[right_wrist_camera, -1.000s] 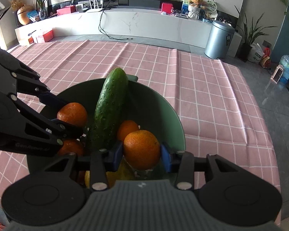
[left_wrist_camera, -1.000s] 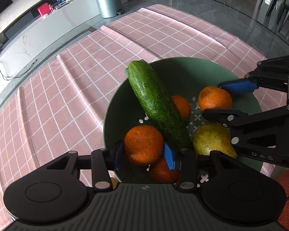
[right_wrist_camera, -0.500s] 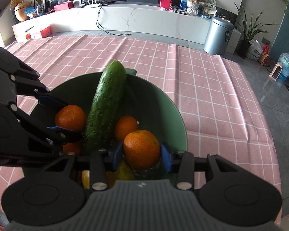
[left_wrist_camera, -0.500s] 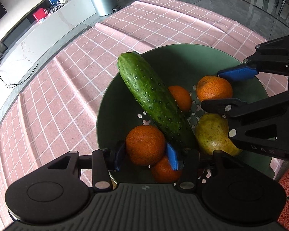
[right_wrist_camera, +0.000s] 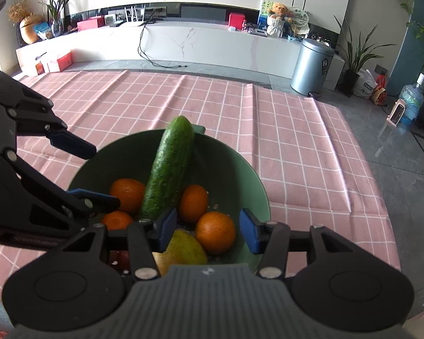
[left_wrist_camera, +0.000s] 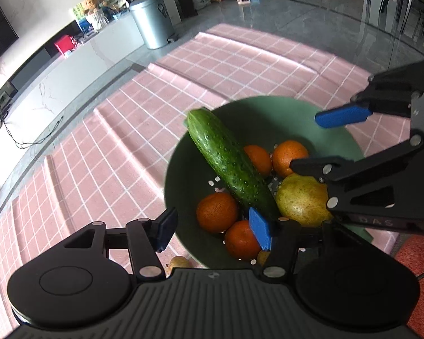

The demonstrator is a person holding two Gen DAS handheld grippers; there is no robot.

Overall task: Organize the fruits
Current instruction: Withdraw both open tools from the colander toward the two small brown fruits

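Note:
A green bowl (left_wrist_camera: 268,104) (right_wrist_camera: 257,180) on the table holds a long cucumber (left_wrist_camera: 229,163) (right_wrist_camera: 169,169), a yellow pear (left_wrist_camera: 302,200) (right_wrist_camera: 183,248) and several oranges. My left gripper (left_wrist_camera: 213,233) (right_wrist_camera: 93,172) hangs over the bowl's near-left side. Its jaws are opening, and one orange (left_wrist_camera: 217,212) lies below between them, untouched. My right gripper (right_wrist_camera: 207,230) (left_wrist_camera: 322,141) hovers over the bowl's right side, jaws also opening. Another orange (right_wrist_camera: 215,233) sits between its blue pads with a gap on each side.
A pink checked tablecloth (right_wrist_camera: 296,141) covers the table, with the floor beyond its far and right edges. A small yellowish fruit (left_wrist_camera: 178,262) lies on the cloth beside the bowl. Orange-red fabric (left_wrist_camera: 415,268) shows at the lower right. A metal bin (right_wrist_camera: 311,65) stands on the floor.
Both grippers have let go of the oranges they were shut on. Their jaws have widened and both have lifted away from the bowl. The two oranges now rest in the bowl.

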